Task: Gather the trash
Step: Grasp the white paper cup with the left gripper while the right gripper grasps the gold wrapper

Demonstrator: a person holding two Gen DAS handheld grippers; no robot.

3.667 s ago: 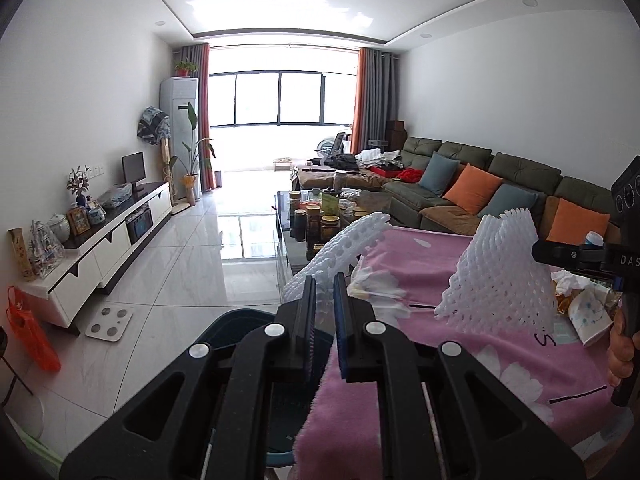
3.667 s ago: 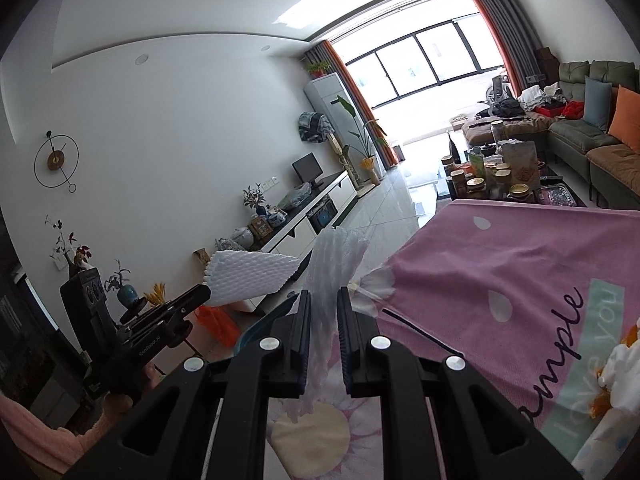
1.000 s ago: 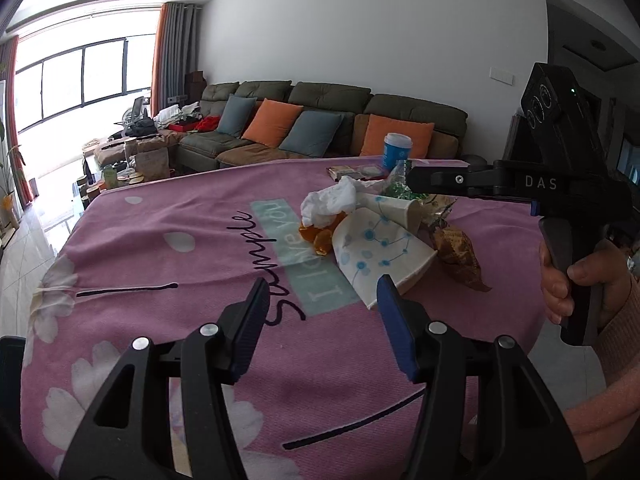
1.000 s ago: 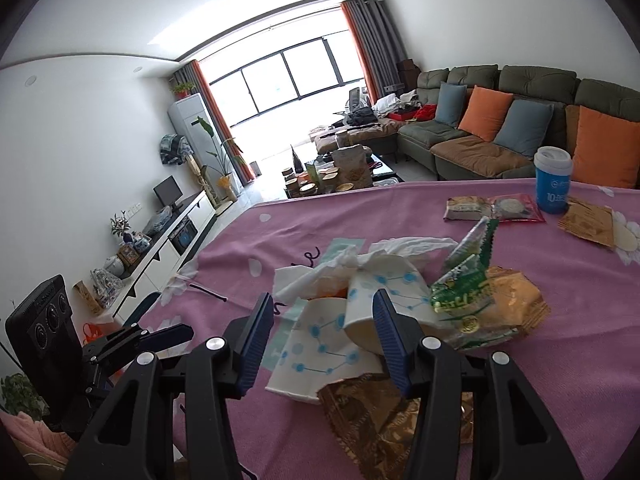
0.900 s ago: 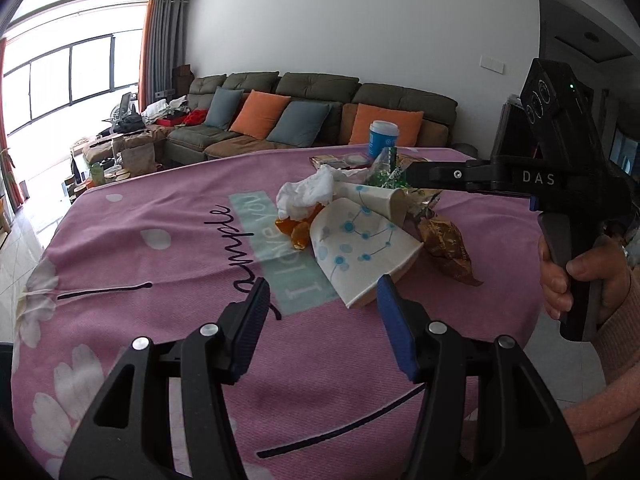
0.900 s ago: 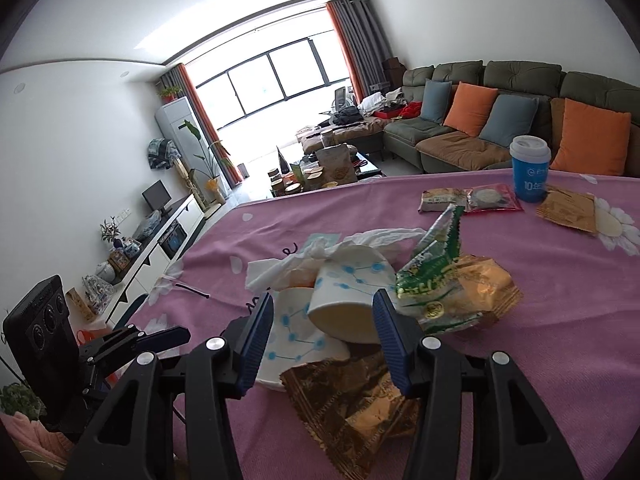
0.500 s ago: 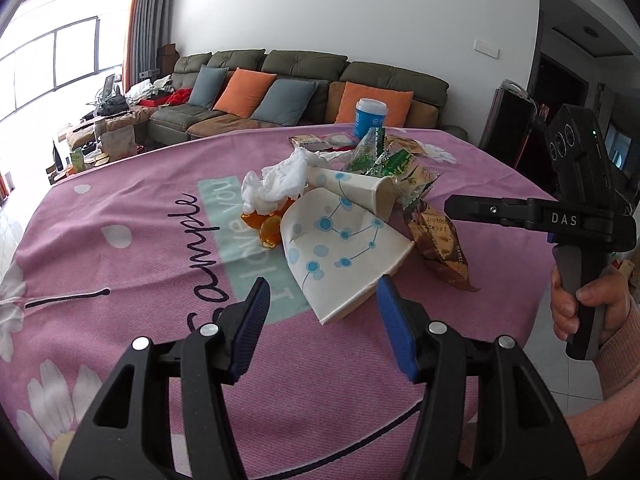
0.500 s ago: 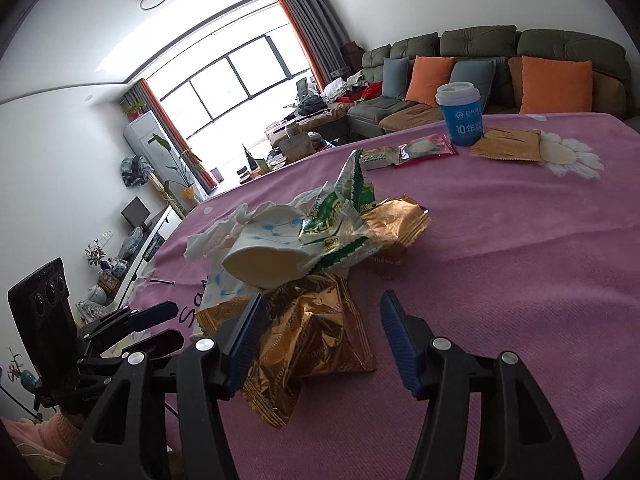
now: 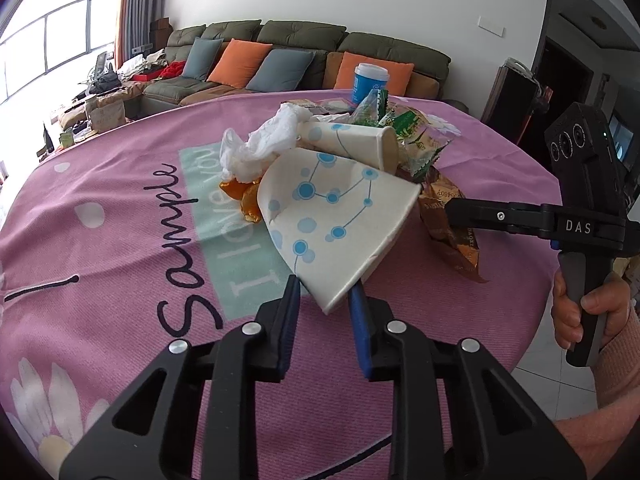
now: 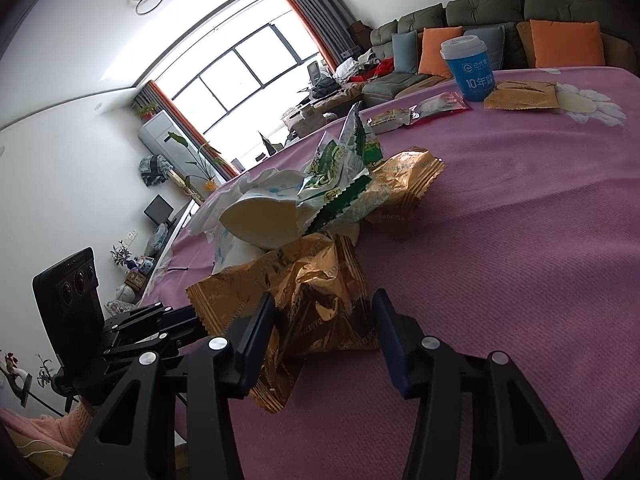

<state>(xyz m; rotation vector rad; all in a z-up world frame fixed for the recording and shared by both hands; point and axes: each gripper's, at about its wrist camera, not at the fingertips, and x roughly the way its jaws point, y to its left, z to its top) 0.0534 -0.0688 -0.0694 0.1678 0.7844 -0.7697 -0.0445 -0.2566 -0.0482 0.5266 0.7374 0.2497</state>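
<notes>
A heap of trash lies on the pink tablecloth [image 9: 120, 280]. A flattened white paper cup with blue dots [image 9: 332, 216] points its rim corner between the fingers of my left gripper [image 9: 325, 292], which is open around that corner, narrowed but with a gap. A second dotted cup [image 9: 356, 144], crumpled white tissue [image 9: 272, 140], green wrappers [image 9: 400, 124] and a gold foil wrapper [image 9: 452, 216] lie behind. My right gripper [image 10: 324, 312] is open, its fingers on either side of the gold foil wrapper [image 10: 316, 292].
A blue lidded cup [image 10: 470, 68], a flat tan packet [image 10: 520, 96] and a red-edged snack packet [image 10: 420, 110] lie at the table's far side. A sofa with orange cushions [image 9: 280, 60] stands beyond. The table edge drops to tile floor at right [image 9: 560, 380].
Both grippers have moved in to the heap. My left fingers have narrowed around the flattened cup's corner. My right gripper now straddles the gold wrapper.
</notes>
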